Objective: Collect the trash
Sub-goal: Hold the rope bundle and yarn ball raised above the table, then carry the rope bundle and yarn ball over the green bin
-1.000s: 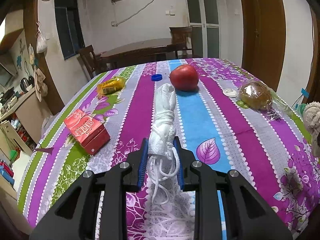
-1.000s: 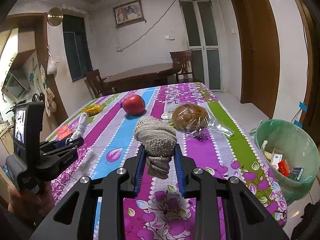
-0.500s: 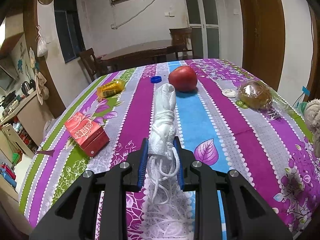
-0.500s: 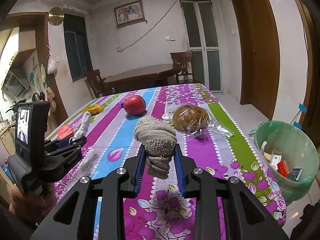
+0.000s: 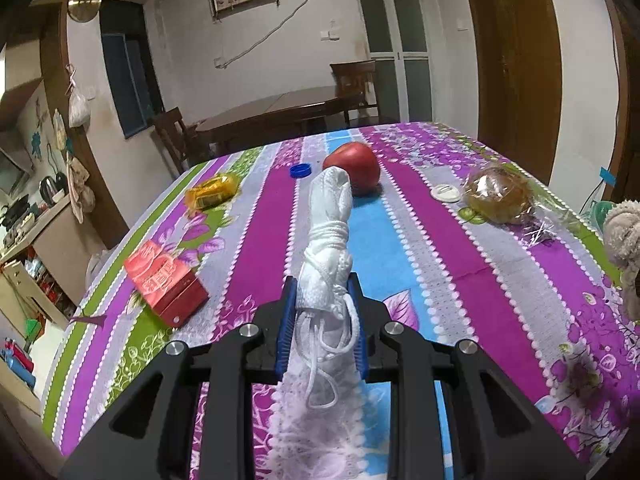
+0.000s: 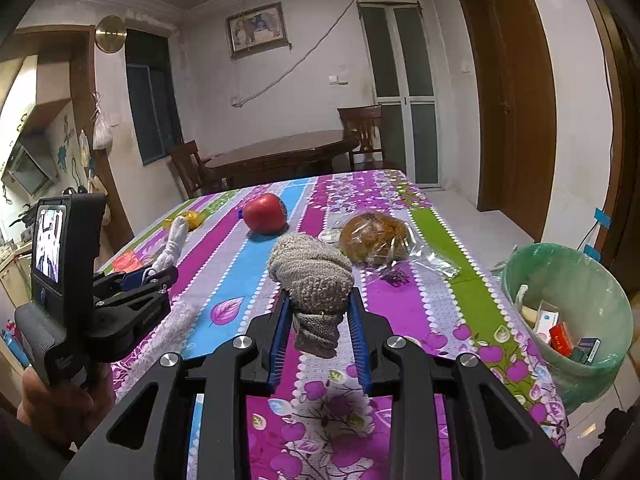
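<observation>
1. Two items in hand: left gripper (image 5: 322, 300) fingers clamped on a white bundled cloth with cord (image 5: 328, 240); right gripper (image 6: 318, 312) fingers clamped on a grey knitted wad (image 6: 312, 272).
2. Green-lined bin (image 6: 516, 276) beside the counter (image 6: 436, 240): holds several boxes.
3. Outstanding, likely: red carton (image 5: 164, 284), yellow wrapper (image 5: 212, 196), blue cap (image 5: 300, 169), left of the bin.

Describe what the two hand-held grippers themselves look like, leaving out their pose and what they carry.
Both match: the left hand-held gripper and right hand-held gripper have matte black angular linkage arms with silver bolts and ribbed blue pads inside the fingers. The left one also carries a black upright block with a small lit screen above a textured grip.
</observation>
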A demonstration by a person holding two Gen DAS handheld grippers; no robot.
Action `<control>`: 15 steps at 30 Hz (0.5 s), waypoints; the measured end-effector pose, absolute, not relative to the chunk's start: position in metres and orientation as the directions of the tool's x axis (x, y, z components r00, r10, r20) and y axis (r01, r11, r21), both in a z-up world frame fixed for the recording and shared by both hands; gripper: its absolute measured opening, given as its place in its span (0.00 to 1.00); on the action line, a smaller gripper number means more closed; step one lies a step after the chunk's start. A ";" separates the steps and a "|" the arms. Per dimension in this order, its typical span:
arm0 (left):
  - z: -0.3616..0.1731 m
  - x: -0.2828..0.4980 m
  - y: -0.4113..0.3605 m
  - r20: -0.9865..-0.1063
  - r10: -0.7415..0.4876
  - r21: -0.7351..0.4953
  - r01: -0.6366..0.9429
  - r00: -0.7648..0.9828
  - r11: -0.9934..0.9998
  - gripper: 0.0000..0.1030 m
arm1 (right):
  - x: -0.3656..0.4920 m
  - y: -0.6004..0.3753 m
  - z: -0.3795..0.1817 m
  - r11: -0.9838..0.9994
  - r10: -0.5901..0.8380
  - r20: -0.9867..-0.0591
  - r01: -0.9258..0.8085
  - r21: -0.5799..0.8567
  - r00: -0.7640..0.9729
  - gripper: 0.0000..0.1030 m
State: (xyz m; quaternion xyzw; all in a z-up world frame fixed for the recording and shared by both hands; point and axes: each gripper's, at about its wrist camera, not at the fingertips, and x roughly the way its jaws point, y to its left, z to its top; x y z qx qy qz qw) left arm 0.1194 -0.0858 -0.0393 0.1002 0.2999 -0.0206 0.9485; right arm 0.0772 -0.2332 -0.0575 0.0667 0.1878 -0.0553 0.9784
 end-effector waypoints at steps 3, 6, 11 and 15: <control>-0.034 0.122 -0.098 -0.559 0.010 0.191 0.117 0.829 0.974 0.23 | 0.072 -0.243 -0.054 0.982 -0.104 -0.362 0.154 0.113 0.926 0.29; -0.028 0.125 -0.113 -0.549 -0.015 0.196 0.146 0.835 0.970 0.23 | 0.067 -0.255 -0.050 0.976 -0.125 -0.352 0.178 0.123 0.928 0.29; -0.015 0.127 -0.144 -0.527 -0.067 0.206 0.203 0.847 0.957 0.23 | 0.057 -0.280 -0.039 0.965 -0.182 -0.325 0.232 0.122 0.928 0.29; -0.006 0.130 -0.172 -0.515 -0.117 0.208 0.256 0.849 0.944 0.23 | 0.049 -0.305 -0.030 0.955 -0.223 -0.306 0.271 0.123 0.925 0.29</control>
